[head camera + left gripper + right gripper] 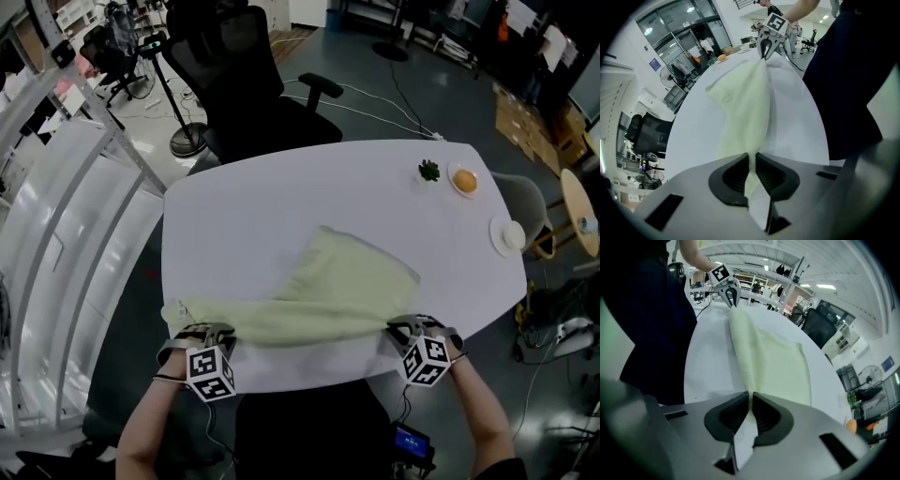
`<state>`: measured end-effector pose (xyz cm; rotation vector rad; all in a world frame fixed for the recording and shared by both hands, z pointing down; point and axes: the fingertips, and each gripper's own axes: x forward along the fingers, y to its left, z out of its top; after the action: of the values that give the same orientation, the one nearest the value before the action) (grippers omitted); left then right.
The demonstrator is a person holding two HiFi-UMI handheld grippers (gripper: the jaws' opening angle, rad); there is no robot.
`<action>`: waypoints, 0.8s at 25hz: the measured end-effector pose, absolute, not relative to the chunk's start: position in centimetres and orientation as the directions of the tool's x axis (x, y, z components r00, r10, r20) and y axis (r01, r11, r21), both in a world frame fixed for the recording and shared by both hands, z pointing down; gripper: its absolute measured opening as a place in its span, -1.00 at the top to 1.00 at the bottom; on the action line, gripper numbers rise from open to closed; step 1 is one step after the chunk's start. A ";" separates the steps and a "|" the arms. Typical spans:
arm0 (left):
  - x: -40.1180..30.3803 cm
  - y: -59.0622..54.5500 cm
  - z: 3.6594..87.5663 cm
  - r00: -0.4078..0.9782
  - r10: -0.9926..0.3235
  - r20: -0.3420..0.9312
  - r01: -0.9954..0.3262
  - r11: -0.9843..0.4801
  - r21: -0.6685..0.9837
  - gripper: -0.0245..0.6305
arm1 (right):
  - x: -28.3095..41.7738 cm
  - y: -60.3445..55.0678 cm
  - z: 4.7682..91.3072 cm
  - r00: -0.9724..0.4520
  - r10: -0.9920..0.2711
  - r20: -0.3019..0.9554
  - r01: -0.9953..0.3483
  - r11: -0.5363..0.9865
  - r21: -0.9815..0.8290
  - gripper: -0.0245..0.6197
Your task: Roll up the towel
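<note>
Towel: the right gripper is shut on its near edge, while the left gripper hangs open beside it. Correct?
No. The left gripper is shut on the towel too, as the left gripper view shows; the right gripper is as stated.

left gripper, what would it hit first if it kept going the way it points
The towel: the left gripper has its tongs shut on the edge. Just past that comes the table, since it points steeply down, though depth there is hard to judge.
</note>
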<state>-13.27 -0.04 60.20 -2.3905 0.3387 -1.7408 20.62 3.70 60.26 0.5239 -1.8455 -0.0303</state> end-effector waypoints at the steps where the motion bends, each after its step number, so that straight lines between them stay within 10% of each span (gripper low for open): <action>1: -13.4 0.7 60.2 0.299 -0.262 0.918 -0.072 -0.965 -0.252 0.74 | 20.5 4.5 60.3 -0.236 -0.364 0.901 -0.341 0.899 0.274 0.81; 20: -13.2 -2.2 57.4 0.320 -0.280 0.905 -0.087 -0.960 -0.266 0.74 | 20.3 4.5 57.4 -0.297 -0.310 0.903 -0.473 0.869 0.143 0.81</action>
<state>-13.25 -2.20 57.39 -2.4103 0.3386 -1.7064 20.32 4.46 57.39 0.5802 -1.9053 0.1788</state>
